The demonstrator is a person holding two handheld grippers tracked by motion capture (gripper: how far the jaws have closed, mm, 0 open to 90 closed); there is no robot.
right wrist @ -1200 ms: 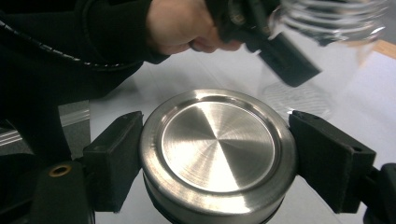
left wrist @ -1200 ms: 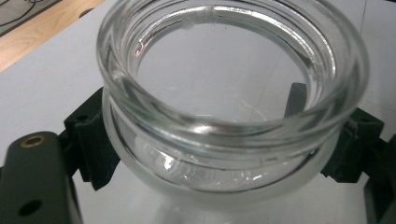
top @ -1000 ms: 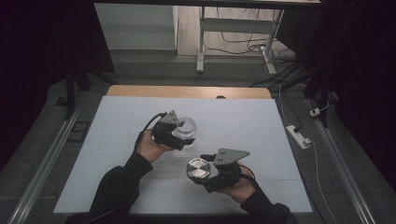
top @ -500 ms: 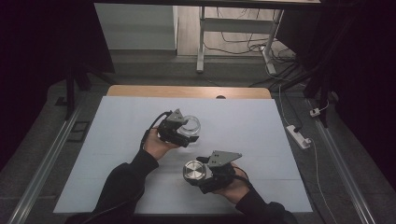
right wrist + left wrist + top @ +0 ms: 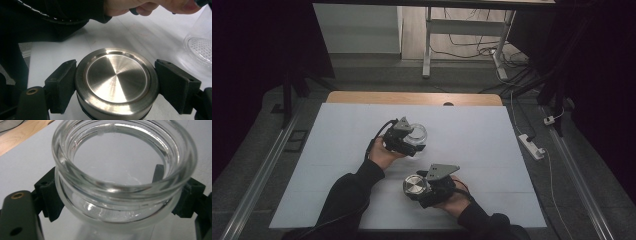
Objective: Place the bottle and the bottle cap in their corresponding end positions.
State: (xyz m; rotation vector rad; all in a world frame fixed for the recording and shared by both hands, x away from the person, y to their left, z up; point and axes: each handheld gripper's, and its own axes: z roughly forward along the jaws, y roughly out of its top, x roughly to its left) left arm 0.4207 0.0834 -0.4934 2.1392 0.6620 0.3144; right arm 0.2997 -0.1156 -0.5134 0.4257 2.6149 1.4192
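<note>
Clear glass jar point(image 5: 122, 182); brushed silver metal lid point(image 5: 116, 75); black fingers point(image 5: 61, 86); white table point(image 5: 492, 135).

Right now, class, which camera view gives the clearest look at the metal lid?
The right gripper view: the metal lid sits large between that gripper's jaws, its brushed top and rim plain. The high view shows the lid as a small disc at the right gripper, apart from the glass jar.
</note>
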